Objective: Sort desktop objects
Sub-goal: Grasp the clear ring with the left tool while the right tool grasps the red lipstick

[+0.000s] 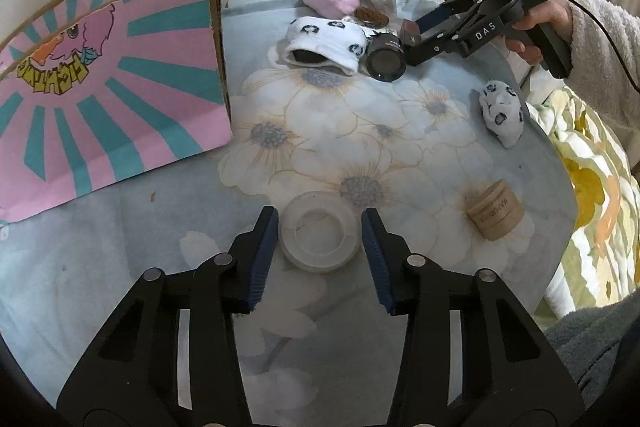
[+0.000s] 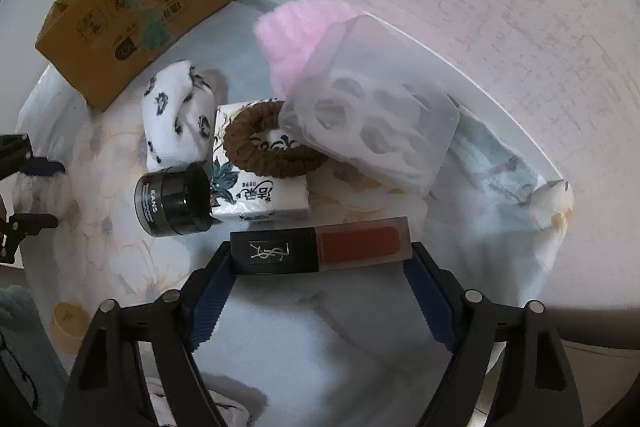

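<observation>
On the floral-covered bench [image 1: 168, 211], two separate grasps are seen, each shown properly by only one view. Left wrist view: left claw [image 1: 320, 223] is set around a white tape roll [image 1: 319, 231] lying flat; both pads sit just beside its rim with a thin gap visible on each side, so contact cannot be confirmed and the claw is read as apart, not clamped. Also seen only here: a tan cylinder [image 1: 495, 211] on its side near the right bench edge, a balled patterned sock [image 1: 502, 111], and the right claw [image 1: 404, 35] held by a hand [image 1: 536, 27] in a fleece sleeve, low over the far clutter. Right wrist view: right claw [image 2: 320, 259] straddles a lipstick tube [image 2: 320, 247] lengthwise, black cap at one pad, red end at the other; pads are at or touching the ends, firm clamping cannot be told. Shown only here: black jar [image 2: 172, 201], tissue pack [image 2: 260, 187] with a brown hair tie [image 2: 264, 139] on it, frosted bag [image 2: 372, 123], pink fluff [image 2: 296, 31]. Cardboard box [image 2: 132, 7] stands at the wall. Open cloth is seen mid-bench; the far corner is crowded.
</observation>
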A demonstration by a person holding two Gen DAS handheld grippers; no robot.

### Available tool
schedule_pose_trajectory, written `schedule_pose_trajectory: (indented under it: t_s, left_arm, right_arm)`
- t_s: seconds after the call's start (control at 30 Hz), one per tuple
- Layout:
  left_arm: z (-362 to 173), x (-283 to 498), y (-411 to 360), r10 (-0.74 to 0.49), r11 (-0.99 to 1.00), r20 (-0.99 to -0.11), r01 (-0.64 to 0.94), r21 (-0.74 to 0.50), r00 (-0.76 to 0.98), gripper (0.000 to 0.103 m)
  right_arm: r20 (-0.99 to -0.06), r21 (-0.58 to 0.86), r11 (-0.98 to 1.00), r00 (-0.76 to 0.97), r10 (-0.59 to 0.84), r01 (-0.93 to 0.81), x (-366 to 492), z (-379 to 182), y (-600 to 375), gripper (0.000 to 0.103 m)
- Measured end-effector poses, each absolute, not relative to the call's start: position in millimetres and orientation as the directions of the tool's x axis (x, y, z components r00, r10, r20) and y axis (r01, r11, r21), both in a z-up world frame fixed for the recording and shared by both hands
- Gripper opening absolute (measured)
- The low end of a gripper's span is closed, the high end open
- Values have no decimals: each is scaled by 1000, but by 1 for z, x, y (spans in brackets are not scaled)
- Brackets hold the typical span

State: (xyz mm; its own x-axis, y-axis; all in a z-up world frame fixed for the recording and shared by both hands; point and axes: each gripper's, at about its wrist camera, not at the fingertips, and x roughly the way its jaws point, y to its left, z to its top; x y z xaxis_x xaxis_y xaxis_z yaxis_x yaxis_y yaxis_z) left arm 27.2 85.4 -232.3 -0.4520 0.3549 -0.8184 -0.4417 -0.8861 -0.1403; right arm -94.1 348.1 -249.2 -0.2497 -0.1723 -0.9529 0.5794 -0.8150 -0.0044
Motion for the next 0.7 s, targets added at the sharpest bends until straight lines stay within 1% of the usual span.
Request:
schedule_pose_trajectory:
  t_s: [0.13,0.37,0.5,0.7]
  left_arm:
    - [-229,30,85,362,-882,-818,-448,-145,-447,40]
    - [-204,28,80,374,-879,-812,-451,-156,-448,40]
    - [-182,18,78,380,-874,-807,-461,-154,-452,40]
    - [-138,0,71,368,-871,-803,-475,-123,-468,40]
  right_arm:
    - [-951,-2,-827,-257,-172,562,-90,-246,352,80]
    - [-948,3,-842,-267,-174,540,-77,-227,359,80]
    - [-950,15,-863,-263,-171,505,-71,-206,365,80]
    - [-942,43,-892,-280,-186,449,-59,-159,372,80]
